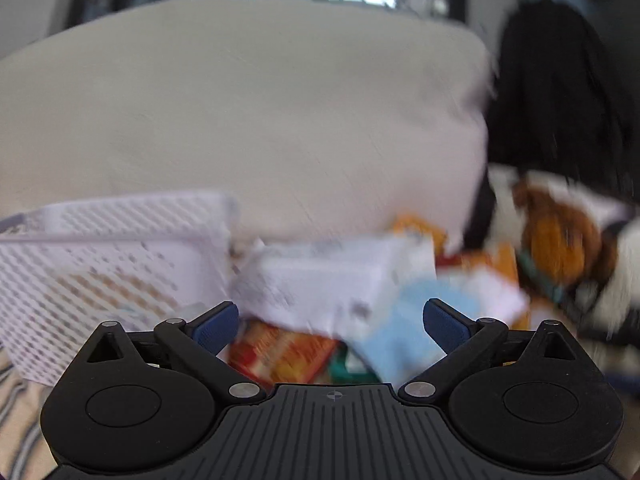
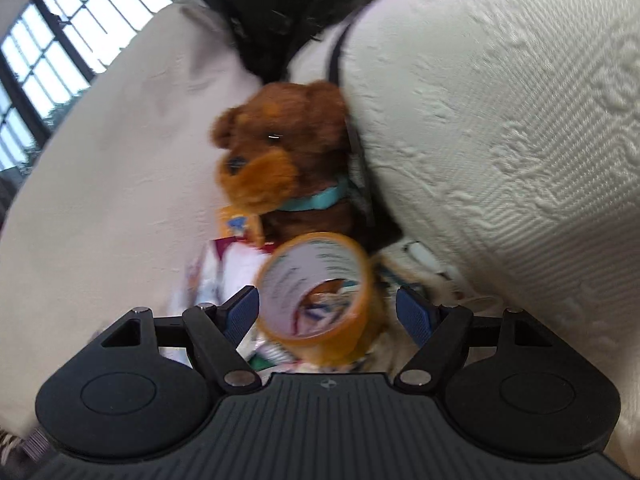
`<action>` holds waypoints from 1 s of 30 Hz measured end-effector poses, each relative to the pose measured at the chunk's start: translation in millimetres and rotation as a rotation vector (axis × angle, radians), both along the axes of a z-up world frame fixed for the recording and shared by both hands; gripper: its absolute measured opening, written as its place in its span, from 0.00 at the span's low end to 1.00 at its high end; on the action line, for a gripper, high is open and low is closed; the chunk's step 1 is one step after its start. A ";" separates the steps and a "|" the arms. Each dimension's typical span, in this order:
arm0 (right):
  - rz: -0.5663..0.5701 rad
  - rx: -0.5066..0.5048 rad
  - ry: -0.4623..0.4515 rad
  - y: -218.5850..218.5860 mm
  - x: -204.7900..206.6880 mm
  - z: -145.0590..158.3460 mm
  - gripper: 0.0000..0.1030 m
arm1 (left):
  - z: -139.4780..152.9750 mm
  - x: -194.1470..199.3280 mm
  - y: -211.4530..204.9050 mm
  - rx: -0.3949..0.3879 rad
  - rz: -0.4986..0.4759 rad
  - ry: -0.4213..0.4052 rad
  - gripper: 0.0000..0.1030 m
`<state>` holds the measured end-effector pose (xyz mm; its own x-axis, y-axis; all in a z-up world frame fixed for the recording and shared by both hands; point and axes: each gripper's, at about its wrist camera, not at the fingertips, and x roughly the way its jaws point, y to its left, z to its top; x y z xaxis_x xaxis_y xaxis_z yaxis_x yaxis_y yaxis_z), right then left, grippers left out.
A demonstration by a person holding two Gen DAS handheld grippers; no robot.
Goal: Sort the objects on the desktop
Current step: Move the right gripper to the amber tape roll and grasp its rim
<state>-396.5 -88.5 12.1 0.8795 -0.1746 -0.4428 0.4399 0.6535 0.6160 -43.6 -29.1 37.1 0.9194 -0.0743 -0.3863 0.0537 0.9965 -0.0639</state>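
The right tool (image 2: pixel 326 310) is spread around the tape roll (image 2: pixel 316 300), pads not pressing; it could be tipped into the teddy bear (image 2: pixel 288 152). The left tool (image 1: pixel 332 320) gapes empty over blurred packets (image 1: pixel 280 352) beside the white basket (image 1: pixel 100 264)

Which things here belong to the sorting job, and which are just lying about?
Part of the job:
- white mesh basket
- roll of tape, between the open pads of the right claw
- white box
- red snack packet

Just lying about:
- brown teddy bear
- cream pillow
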 end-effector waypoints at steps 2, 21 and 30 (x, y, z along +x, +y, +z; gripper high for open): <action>-0.022 0.011 0.029 -6.2 10.9 -5.4 0.77 | -17.6 9.7 -1.9 -0.007 -0.027 0.061 1.00; 0.007 -0.116 0.175 9.4 64.3 -26.2 0.87 | -31.9 14.1 21.8 -0.047 0.017 0.132 1.00; 0.004 0.018 0.222 -9.4 57.2 -40.3 0.20 | -32.6 14.9 26.1 -0.096 0.007 0.152 1.00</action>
<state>-339.3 -97.9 -28.2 0.7607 -0.1622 -0.6285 0.5637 0.6451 0.5158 -28.7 -3.0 4.4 0.8518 -0.1113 -0.5119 0.0291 0.9857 -0.1659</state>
